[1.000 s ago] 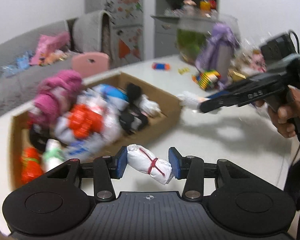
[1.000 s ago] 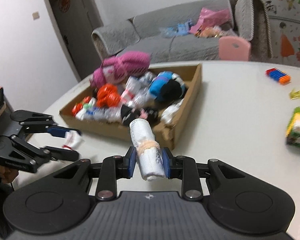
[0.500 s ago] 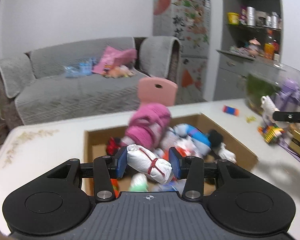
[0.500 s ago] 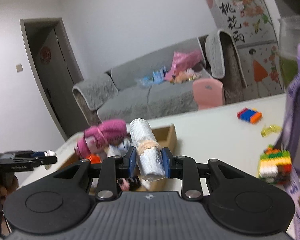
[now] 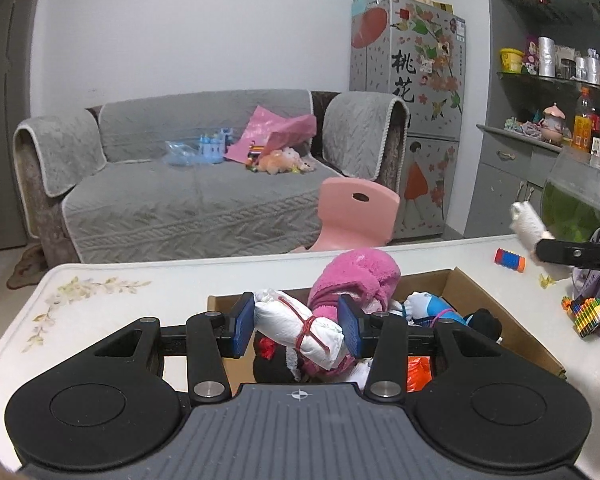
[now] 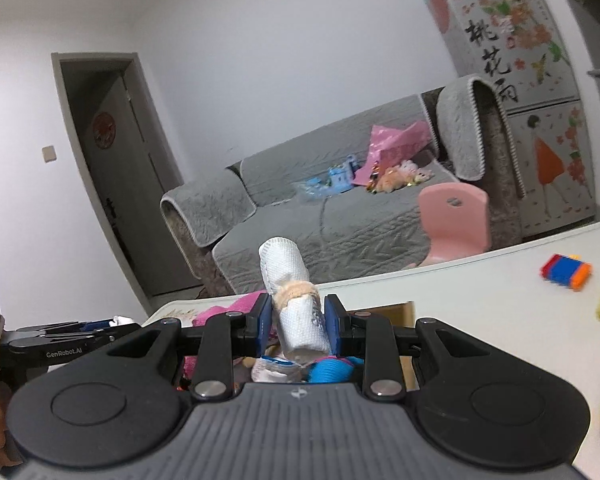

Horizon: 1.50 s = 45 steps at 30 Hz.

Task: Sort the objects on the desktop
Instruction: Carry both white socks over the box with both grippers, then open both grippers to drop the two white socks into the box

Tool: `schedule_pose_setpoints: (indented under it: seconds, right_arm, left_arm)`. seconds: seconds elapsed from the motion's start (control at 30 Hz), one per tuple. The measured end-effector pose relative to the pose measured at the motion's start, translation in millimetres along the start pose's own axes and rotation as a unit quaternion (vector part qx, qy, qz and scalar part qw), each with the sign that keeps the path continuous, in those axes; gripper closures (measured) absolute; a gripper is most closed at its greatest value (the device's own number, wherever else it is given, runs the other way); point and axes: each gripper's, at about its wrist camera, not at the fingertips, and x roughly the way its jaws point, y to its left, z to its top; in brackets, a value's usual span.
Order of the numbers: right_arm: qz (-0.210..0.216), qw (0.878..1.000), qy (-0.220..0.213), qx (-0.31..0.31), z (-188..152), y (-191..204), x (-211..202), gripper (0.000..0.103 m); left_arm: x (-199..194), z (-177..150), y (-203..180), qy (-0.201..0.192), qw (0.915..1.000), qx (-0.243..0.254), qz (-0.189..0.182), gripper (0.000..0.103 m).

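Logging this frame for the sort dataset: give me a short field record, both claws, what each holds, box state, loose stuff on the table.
left claw: shut on white bundle tied with red band, lying crosswise between the pads
right claw: shut on white roll with beige band, standing nearly upright
cardboard box: on the table, open top, holds many rolled cloth bundles
pink fluffy bundle: topmost in the box
table: white, flower print at one corner
loose items: striped block; multicoloured brick stack

A grey sofa [image 5: 188, 184] fills the middle of the frame, a pink chair [image 5: 354, 216] before it, a decorated fridge [image 5: 408, 92] at upper right, a door [image 6: 124, 168] at left.
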Motion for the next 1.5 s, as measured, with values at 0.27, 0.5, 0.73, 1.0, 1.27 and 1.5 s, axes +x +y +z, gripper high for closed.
schedule_pose_setpoints:
  seconds: [0.27,0.5,0.73,1.0,1.27,1.5]
  right_arm:
    - [0.003,0.999,0.031,-0.018,-10,15,16,0.077]
    - [-0.005,0.999,0.049,-0.015,-17,18,23,0.077]
    - [-0.015,0.997,0.069,-0.026,-21,25,30,0.077]
    - [-0.050,0.992,0.097,-0.059,-28,32,40,0.077]
    - [-0.059,0.989,0.114,-0.077,-34,38,59,0.077]
    - [-0.072,0.985,0.118,-0.103,-39,46,67,0.076]
  left_arm:
    - [13,-12,-10,0.024,0.9993,0.028,-0.008,0.052]
    - [20,-26,-27,0.040,0.9975,0.056,-0.013,0.052]
    - [27,-34,-30,0.061,0.9959,0.060,-0.029,0.052]
    - [35,-43,-31,0.083,0.9939,0.065,-0.033,0.052]
    - [43,-43,-24,0.090,0.9945,0.043,-0.031,0.051]
    - [47,-44,-24,0.096,0.9942,0.041,-0.027,0.050]
